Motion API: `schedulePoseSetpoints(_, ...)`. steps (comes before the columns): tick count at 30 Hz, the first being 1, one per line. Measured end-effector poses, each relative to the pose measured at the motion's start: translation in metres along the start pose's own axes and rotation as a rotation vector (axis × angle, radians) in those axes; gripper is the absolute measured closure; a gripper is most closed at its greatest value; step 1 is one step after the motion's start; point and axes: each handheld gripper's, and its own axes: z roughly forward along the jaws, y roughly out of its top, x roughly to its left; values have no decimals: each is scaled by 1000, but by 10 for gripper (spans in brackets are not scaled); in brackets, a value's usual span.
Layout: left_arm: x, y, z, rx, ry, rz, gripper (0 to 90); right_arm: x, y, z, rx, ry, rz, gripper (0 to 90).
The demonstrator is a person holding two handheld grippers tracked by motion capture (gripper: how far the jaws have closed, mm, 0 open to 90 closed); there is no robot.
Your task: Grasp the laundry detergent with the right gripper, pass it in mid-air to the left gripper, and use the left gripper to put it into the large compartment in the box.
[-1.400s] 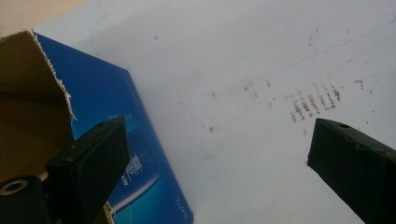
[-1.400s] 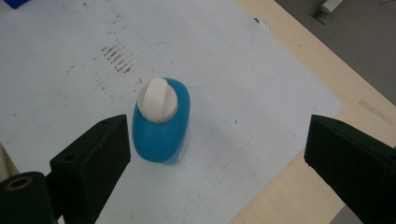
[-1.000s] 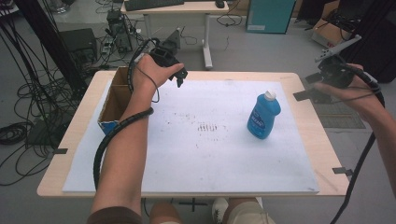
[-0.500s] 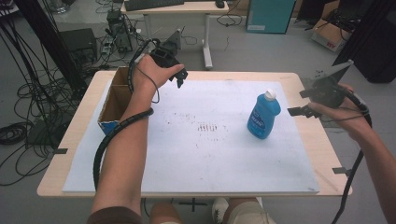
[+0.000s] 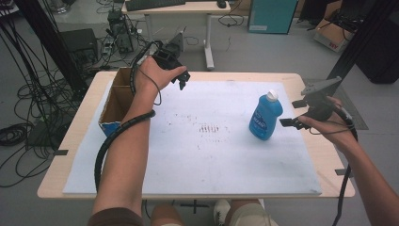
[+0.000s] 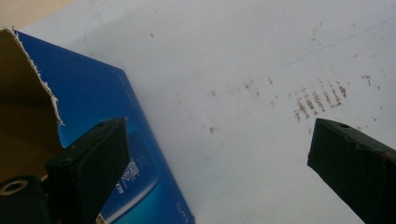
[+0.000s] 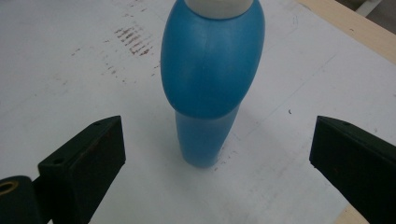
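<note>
The blue bottle [image 5: 265,117] stands upright on the white sheet [image 5: 197,155] covering the desk [image 5: 70,141], at about three o'clock from the brown smudge marks [image 5: 212,128] at the sheet's centre. Its white cap [image 5: 271,95] is on.

The right tongs [image 5: 291,113] sit just beside the bottle at its three o'clock, not touching it. Their jaws stand spread wide and have just been opening; the right gripper view shows the bottle [image 7: 210,84] ahead of them rather than between them.

The left tongs [image 5: 183,81] hang at the far side of the desk, jaws spread and empty, beside the open cardboard box [image 5: 113,101] at nine o'clock.

Step in hand, by judgement: approach for a grasp on the bottle. The next move calls for advancing the right tongs until the jaws straddle the body, then pressing together squarely so the bottle does not tip.

The left gripper view shows the box's blue printed outer wall [image 6: 112,140] and torn edge, which the high view barely resolves. The high view alone gives the bottle's label.
</note>
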Motion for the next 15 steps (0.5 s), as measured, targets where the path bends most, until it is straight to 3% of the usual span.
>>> schedulePoseSetpoints(15, 1, 0, 5, 4, -7, 1, 59, 8, -13, 31, -37, -35, 19, 34)
